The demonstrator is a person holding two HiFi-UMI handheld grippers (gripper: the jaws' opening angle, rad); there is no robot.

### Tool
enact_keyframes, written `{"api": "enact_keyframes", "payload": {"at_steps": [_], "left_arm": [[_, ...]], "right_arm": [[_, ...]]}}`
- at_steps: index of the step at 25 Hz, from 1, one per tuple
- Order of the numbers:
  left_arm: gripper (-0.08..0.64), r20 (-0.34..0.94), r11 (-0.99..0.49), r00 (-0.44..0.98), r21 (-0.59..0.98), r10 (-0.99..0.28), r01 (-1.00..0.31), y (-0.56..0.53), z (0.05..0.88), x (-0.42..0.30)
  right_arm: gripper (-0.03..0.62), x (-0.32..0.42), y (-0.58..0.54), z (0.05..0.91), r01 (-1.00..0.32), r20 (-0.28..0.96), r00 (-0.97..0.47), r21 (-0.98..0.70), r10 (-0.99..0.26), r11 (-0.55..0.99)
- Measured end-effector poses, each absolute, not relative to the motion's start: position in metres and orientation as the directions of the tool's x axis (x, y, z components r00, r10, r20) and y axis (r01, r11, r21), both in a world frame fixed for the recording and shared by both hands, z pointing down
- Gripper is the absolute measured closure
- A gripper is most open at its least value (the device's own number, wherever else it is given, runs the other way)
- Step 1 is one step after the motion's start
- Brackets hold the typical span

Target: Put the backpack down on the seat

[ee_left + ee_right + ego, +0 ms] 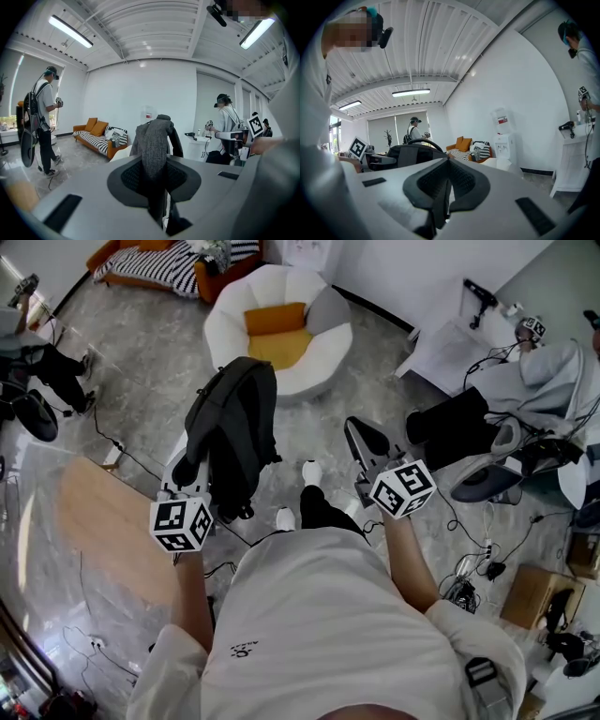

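A dark grey and black backpack (234, 418) hangs in the air in front of me, just short of the round white seat (323, 367) with its orange cushion (278, 331). My left gripper (190, 468) holds the bag at its near left side. In the left gripper view that gripper (154, 176) is shut on a grey woven strap of the backpack (155, 138), which rises between the jaws. My right gripper (361, 437) is to the right of the bag, apart from it. Its jaws (445, 185) are shut with nothing between them, and the backpack (410, 154) shows at its left.
An orange sofa with a striped blanket (155, 263) stands at the back left. A wooden tabletop (103, 512) is at my left. A white desk (450, 343), chairs and a cardboard box (530, 592) crowd the right. Cables run over the floor. Other people stand around.
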State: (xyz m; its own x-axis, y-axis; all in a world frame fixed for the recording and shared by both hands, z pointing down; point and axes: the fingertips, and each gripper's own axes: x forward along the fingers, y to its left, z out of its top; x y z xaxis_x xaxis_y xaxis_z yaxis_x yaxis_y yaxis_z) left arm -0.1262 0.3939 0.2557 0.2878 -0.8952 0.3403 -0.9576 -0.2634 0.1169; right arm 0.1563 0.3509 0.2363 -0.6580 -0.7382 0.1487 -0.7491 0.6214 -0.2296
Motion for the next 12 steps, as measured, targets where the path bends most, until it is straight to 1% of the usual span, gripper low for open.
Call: {"api": "enact_keyframes", "payload": {"at_steps": [7, 12], "left_arm": [[0.488, 0.352, -0.249, 0.277, 0.123, -0.894, -0.961, 0.381, 0.263, -0.125], [0.488, 0.349, -0.24, 0.268, 0.124, -0.898, -0.963, 0.374, 0.271, -0.126]], "right_arm": [[0.568, 0.157, 0.331, 0.246, -0.747, 0.17, -0.662, -0.222, -0.73, 0.626], [0.568, 0.147, 0.318, 0.255, -0.742, 0.192, -0.67, -0.153, -0.717, 0.653]]}}
